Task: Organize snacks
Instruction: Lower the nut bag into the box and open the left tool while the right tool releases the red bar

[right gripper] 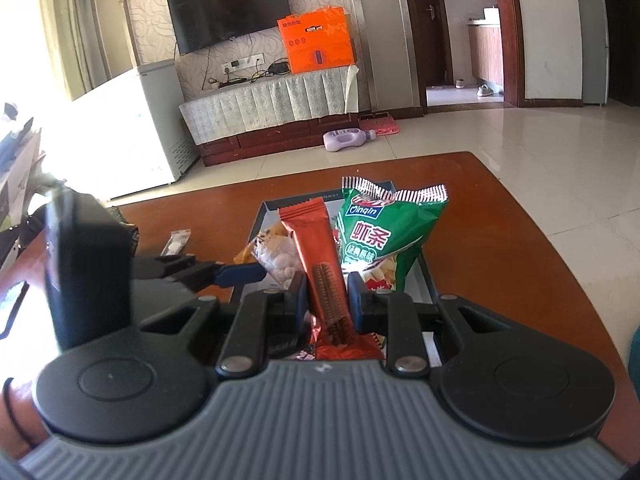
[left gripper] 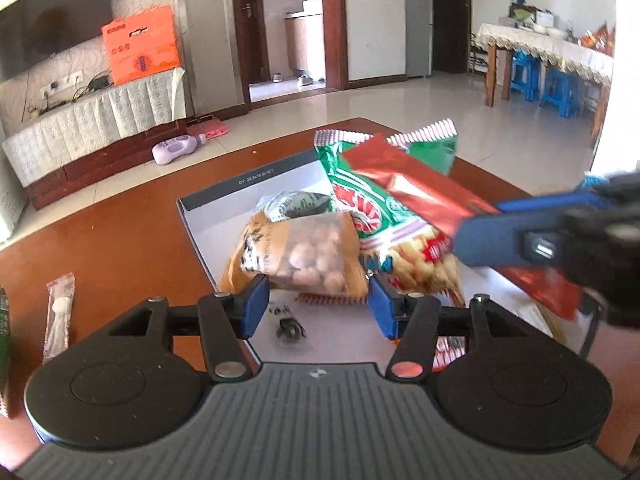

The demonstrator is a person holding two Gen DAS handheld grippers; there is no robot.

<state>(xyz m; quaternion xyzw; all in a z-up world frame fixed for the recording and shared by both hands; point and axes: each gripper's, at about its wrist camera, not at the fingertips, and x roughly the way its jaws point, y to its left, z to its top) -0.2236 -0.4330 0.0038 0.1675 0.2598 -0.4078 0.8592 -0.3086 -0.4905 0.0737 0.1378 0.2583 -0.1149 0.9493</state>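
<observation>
A shallow white box with a dark rim [left gripper: 244, 178] [right gripper: 269, 210] sits on the brown table. In it lie a clear orange bag of nuts [left gripper: 312, 262] [right gripper: 276, 258] and a green shrimp-stick bag [left gripper: 360, 196] [right gripper: 384, 228]. My right gripper [right gripper: 327, 296] is shut on a long red wafer packet [right gripper: 320, 248] and holds it over the box; the packet [left gripper: 420, 196] and the right gripper [left gripper: 516, 236] also show in the left wrist view. My left gripper [left gripper: 318, 306] is open and empty just over the box's near edge, by the nut bag.
A small clear sachet [left gripper: 60, 312] [right gripper: 176, 242] lies on the table left of the box. A green package edge [left gripper: 4, 332] shows at the far left. The table's far edge [right gripper: 400, 160] lies beyond the box.
</observation>
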